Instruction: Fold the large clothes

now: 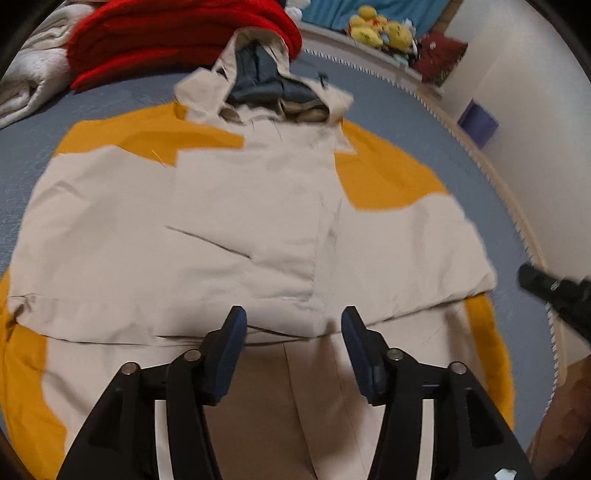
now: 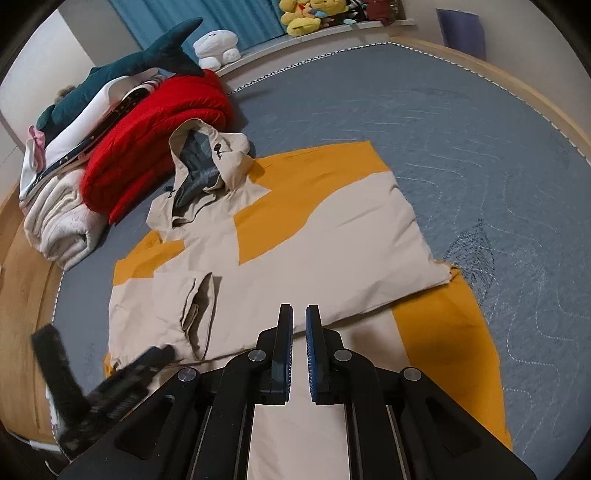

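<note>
the beige and yellow hooded jacket [image 1: 236,206] lay spread flat on the blue-grey bed cover [image 2: 461,155], directly ahead of both pairs of tongs, its hood [image 2: 207,162] at the far end and its hem nearest them. the lower part of the jacket was doubled over, so that a fold edge ran across just beyond the fingertips in both wrist views.

the left tongs [image 1: 293,321] hovered over the near middle of the jacket with their blue-padded fingers [image 1: 231,343] spread wide apart and nothing between them. the picture from that side was blurred. the right tongs [image 2: 299,314] were over the near edge of the same garment, their fingers [image 2: 284,339] drawn almost together with only a narrow gap, and no cloth was caught in that gap. each pair showed in the other's view as a dark blurred shape: the right at the far right edge of the left view, the left at the lower left of the right view.

beyond the hood, ahead and to the left of the right tongs, sat a folded red garment [image 2: 155,136], a rolled cream blanket [image 2: 62,221] and a teal shark plush [image 2: 122,81]. farther off, yellow soft toys [image 2: 310,14] stood on a ledge by the wall, and a white plush [image 2: 216,46] sat beside a blue curtain [image 2: 207,18].
</note>
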{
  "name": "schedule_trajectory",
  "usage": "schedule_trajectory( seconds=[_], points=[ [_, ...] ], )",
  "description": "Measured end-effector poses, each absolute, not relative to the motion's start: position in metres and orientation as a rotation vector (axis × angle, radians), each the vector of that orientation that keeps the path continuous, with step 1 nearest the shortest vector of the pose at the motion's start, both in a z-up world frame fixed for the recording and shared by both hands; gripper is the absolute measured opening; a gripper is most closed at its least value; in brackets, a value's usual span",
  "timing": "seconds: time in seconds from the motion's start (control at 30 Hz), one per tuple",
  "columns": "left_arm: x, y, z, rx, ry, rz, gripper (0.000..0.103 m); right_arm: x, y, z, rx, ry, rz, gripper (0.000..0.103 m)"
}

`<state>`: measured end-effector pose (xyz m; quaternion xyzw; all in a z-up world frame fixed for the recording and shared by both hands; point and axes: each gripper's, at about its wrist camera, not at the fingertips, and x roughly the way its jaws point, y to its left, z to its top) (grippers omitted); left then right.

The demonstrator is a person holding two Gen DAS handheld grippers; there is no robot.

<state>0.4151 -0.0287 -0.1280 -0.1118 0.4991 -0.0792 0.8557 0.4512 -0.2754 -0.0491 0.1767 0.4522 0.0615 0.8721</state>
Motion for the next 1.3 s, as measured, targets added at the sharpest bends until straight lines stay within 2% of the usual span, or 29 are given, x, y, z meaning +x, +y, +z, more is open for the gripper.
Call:
schedule_trajectory(
  seconds=[0.13,0.17,0.2,0.27,0.43,0.5,0.53,0.67,0.8,0.9,1.03,1.1,1.13,1.17,1.3],
  points=[
    [0.420,-0.030,-0.149,-0.170,1.095,-0.131,0.050,0.456,-0.279,-0.054,0.378,0.970,0.132,0.008],
    [0.419,-0.027,-0.149,-0.173,1.088,-0.129,0.037,0.456,-0.280,-0.055,0.386,0.977,0.130,0.008],
    [0.419,-0.021,-0.148,-0.183,1.081,-0.125,0.015,0.457,-0.280,-0.057,0.394,0.986,0.132,0.008],
    [0.418,-0.008,-0.138,-0.220,1.059,-0.102,0.010,0.459,-0.278,-0.059,0.396,0.996,0.143,0.008],
    [0.396,0.062,-0.082,-0.446,0.903,0.034,0.010,0.463,-0.270,-0.065,0.390,1.010,0.141,0.008],
    [0.386,0.096,-0.075,-0.549,0.885,0.102,0.017,0.464,-0.268,-0.066,0.388,1.014,0.142,0.008],
    [0.380,0.114,-0.075,-0.589,0.882,0.145,0.017,0.464,-0.265,-0.066,0.387,1.013,0.143,0.008],
    [0.369,0.168,-0.087,-0.749,0.902,0.199,0.017,0.465,-0.259,-0.066,0.372,1.007,0.145,0.008],
    [0.361,0.203,-0.100,-0.905,0.899,0.200,0.024,0.466,-0.254,-0.068,0.362,1.014,0.142,0.008],
    [0.367,0.212,-0.120,-0.967,0.954,0.160,0.031,0.466,-0.251,-0.070,0.352,1.018,0.142,0.008],
    [0.371,0.209,-0.146,-0.959,1.040,0.161,0.032,0.466,-0.248,-0.073,0.338,1.020,0.144,0.008],
    [0.373,0.206,-0.151,-0.942,1.046,0.145,0.027,0.467,-0.248,-0.075,0.336,1.024,0.145,0.008],
    [0.375,0.204,-0.150,-0.926,1.041,0.138,0.020,0.468,-0.249,-0.075,0.337,1.026,0.145,0.008],
    [0.375,0.202,-0.146,-0.896,1.029,0.132,0.004,0.469,-0.250,-0.076,0.339,1.028,0.144,0.008],
    [0.373,0.194,-0.108,-0.741,0.913,0.160,0.003,0.475,-0.260,-0.083,0.402,1.041,0.148,0.008]
  ],
)
